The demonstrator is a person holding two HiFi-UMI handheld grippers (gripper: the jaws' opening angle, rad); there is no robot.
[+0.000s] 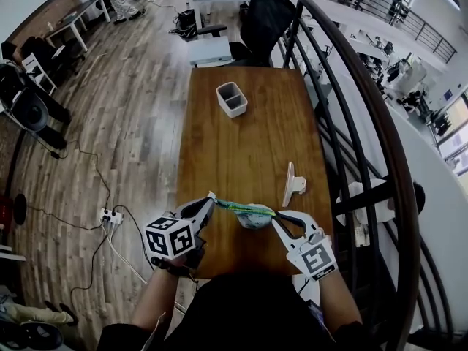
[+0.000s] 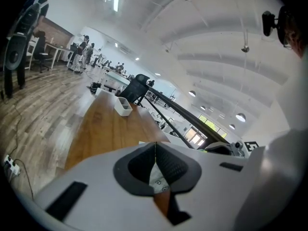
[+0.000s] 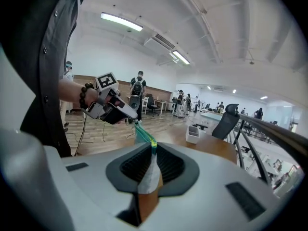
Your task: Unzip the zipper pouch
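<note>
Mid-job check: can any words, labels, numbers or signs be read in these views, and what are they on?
No text can be read.
Zipper pouch: small dark print on the fabric, too blurred to read.
Left marker cube, right marker cube: black-and-white square patterns only, no letters.

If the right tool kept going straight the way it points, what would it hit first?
The pouch that the right tool is clamped on stretches straight ahead. Past it, probably the left tool, which grips the pouch's other end.
</note>
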